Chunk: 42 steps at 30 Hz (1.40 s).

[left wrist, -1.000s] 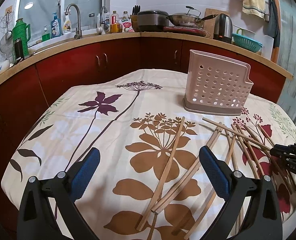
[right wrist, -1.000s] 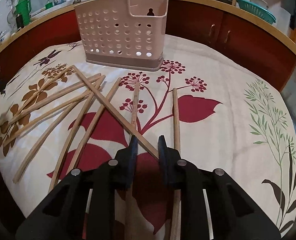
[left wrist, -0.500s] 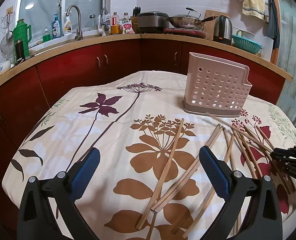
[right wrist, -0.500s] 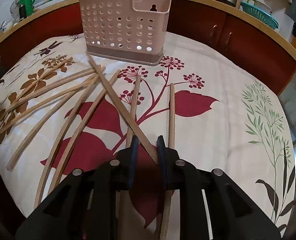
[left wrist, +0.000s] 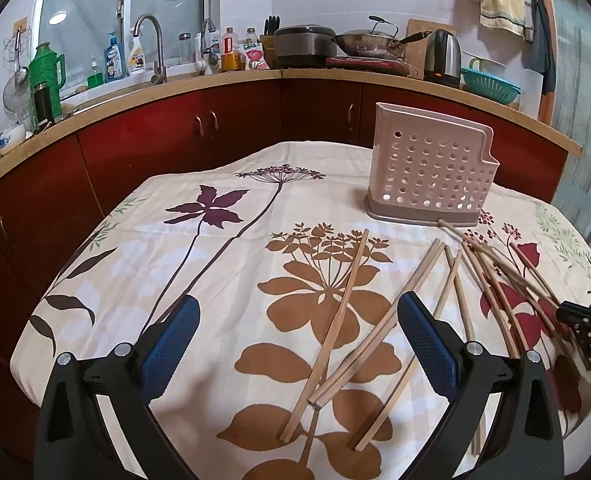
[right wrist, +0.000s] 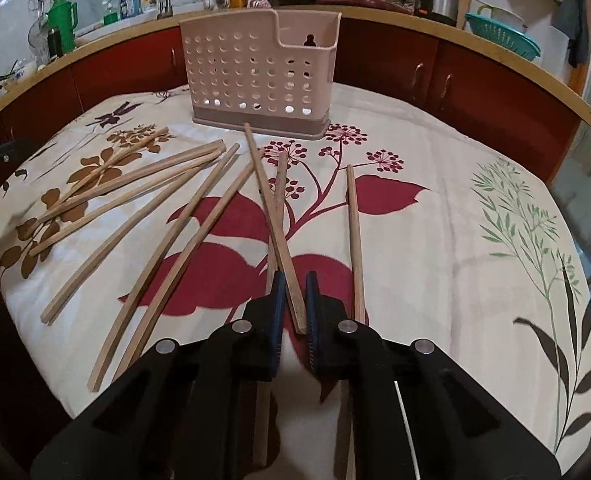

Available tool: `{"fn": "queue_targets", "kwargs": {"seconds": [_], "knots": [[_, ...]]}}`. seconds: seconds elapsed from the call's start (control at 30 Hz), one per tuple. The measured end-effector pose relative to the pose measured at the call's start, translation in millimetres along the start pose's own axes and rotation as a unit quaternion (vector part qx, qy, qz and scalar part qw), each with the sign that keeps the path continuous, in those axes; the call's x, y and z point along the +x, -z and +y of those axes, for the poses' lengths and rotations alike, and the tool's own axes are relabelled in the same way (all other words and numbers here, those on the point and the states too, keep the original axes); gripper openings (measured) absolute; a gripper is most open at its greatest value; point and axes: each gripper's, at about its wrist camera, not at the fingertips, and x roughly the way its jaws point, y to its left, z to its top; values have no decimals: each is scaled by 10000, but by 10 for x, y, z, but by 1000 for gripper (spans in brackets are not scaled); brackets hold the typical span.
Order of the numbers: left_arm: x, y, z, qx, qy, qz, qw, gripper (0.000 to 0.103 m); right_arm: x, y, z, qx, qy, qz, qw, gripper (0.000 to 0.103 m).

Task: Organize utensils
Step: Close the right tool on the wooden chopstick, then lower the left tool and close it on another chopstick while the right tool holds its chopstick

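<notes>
A kitchen with red cabinets curves behind my counter point(right wrist: 435, 216), which is draped in a soft floral cloth. My right gripper point(right wrist: 294, 304) has just been closing and now pinches the near end of one chopstick point(right wrist: 269, 216); its far tip points to 12 o'clock at the holder point(right wrist: 255, 72), a stiff pink plastic caddy with perforated walls. The other chopsticks point(right wrist: 151, 216) fan out flat from 9 to 11 o'clock, with one more at 1 o'clock. They look like pale wood, thin, square-edged, rigid and very light, I judge, so an end grip will let the stick swing; a firm pinch is needed. My left gripper point(left wrist: 295, 344) hovers wide with nothing in it, with more chopsticks lying at its 12 to 2 o'clock.
</notes>
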Motion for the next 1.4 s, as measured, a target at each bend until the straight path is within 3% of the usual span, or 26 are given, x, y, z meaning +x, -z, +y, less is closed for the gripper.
{"fn": "queue_targets", "kwargs": {"seconds": [0.3,0.5,0.7,0.73,0.77,0.83,0.93,1.13,1.23,1.3,1.4], "knots": [[-55,198,-31,263,18,53,9996,96,-346,236,-27,345,171,-317,9988,7],[-113,362,-193,711,103,28,9974,96,-462,336,-31,517,208,-446,9974,7],[-32,552,-352,1088,252,277,9934,96,-516,373,-17,581,134,-524,9968,7],[-12,583,-359,1110,263,326,9929,94,-525,379,-15,593,113,-538,9967,7],[2,612,-362,1118,276,372,9927,85,-531,384,-12,607,97,-546,9966,7],[44,660,-351,1109,326,529,9919,57,-544,399,-18,637,74,-566,9963,7],[106,718,-307,955,605,757,9907,55,-561,416,-26,678,41,-590,9959,7],[57,761,-326,1054,629,673,9902,54,-587,450,-13,734,-10,-613,9954,7],[61,755,-284,929,888,696,9893,43,-594,457,-2,736,-12,-617,9954,7],[45,765,-308,1011,908,667,9885,37,-605,462,12,744,-16,-624,9953,7],[29,774,-355,1132,890,649,9874,20,-618,463,23,767,-28,-637,9950,7]]}}
